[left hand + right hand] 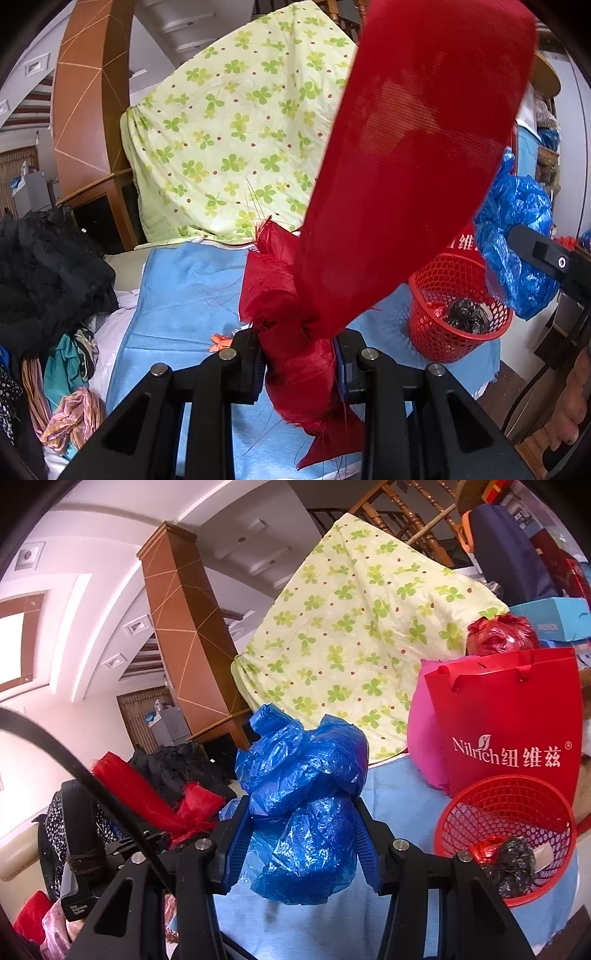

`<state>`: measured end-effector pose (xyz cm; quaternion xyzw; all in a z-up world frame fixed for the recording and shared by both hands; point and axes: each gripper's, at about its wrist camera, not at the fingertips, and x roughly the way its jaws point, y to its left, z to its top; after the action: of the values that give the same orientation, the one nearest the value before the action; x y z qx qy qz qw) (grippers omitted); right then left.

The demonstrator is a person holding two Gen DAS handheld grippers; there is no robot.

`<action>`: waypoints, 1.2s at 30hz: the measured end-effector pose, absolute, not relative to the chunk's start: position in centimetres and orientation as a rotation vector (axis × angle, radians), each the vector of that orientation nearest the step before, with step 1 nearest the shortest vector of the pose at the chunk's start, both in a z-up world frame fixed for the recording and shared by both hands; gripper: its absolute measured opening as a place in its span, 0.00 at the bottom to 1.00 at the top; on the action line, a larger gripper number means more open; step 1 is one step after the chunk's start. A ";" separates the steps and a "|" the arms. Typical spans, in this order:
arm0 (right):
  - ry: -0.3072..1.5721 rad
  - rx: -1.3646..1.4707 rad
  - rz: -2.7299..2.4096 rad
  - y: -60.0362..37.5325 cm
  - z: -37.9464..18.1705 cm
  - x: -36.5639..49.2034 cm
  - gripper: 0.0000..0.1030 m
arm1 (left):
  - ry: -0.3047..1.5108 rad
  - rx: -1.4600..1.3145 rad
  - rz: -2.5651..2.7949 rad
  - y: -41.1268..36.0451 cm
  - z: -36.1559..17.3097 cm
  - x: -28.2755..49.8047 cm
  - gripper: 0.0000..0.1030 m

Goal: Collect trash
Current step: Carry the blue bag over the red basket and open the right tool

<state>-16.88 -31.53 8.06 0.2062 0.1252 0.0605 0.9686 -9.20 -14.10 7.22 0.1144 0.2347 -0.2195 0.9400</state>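
My left gripper (299, 363) is shut on a crumpled red cloth scrap (369, 192), lifted above the blue tablecloth (177, 295); a long flap stands up over the view. My right gripper (301, 830) is shut on a crumpled blue plastic bag (303, 805), held above the table left of the red mesh basket (506, 805). The basket holds a black wad (513, 864) and red and white scraps. In the left wrist view the basket (443, 325) is at the right, with the blue bag (517, 240) and the right gripper just above its rim.
A clover-print sheet (362, 627) covers something big at the back. A red Nilrich bag (517, 716) and a pink bag (424, 734) stand behind the basket. A black garment (48, 273) and a heap of clothes (70, 398) lie at the left.
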 end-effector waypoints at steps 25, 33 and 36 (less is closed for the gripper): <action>0.185 0.687 -0.078 -45.6 0.5 -21.1 0.53 | 0.548 0.513 -0.620 -31.1 2.8 -10.9 0.30; 0.191 0.807 -0.137 -50.4 -3.0 -22.3 0.53 | 0.569 0.566 -0.689 -35.7 1.3 -11.1 0.30; 0.191 0.829 -0.158 -51.4 -3.9 -22.7 0.53 | 0.595 0.571 -0.722 -37.0 0.3 -10.6 0.30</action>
<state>-22.72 -51.40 -3.86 0.4017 0.0925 -0.0767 0.9079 -10.63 -36.98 0.35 0.2715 0.2830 -0.3433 0.8534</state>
